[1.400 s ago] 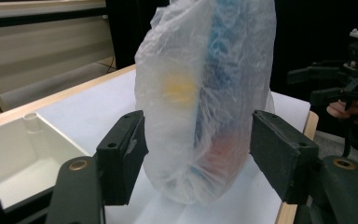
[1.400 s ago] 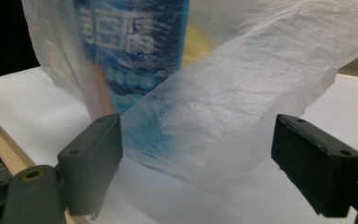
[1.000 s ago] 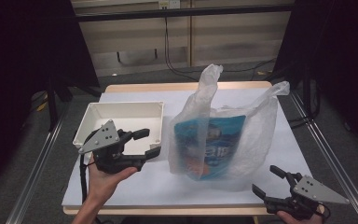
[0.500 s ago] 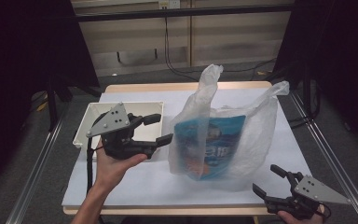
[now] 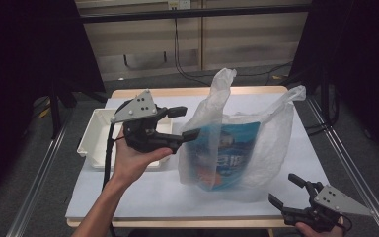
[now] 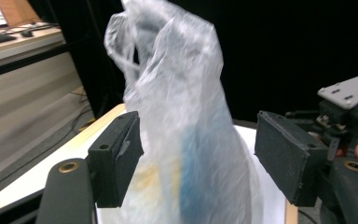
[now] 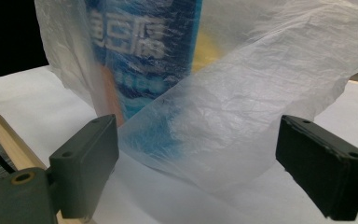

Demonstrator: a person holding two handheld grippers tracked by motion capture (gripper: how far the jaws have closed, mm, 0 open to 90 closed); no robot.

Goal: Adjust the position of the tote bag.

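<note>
Flanking the plastic bag (image 5: 246, 143), both grippers gape, left gripper (image 5: 182, 123) nearest.

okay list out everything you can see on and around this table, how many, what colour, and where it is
table: one, light wood edge, white top, centre.
plastic bag: one, translucent white, standing at table centre, handles up.
packet: one, blue with white lettering, inside the bag.
tray: one, white, left side of table.
rails: two, metal, along the table's sides.
left gripper: one, black with grey plate, raised beside the bag's left side, open.
right gripper: one, black with grey plate, near front right corner, open, facing the bag.
</note>
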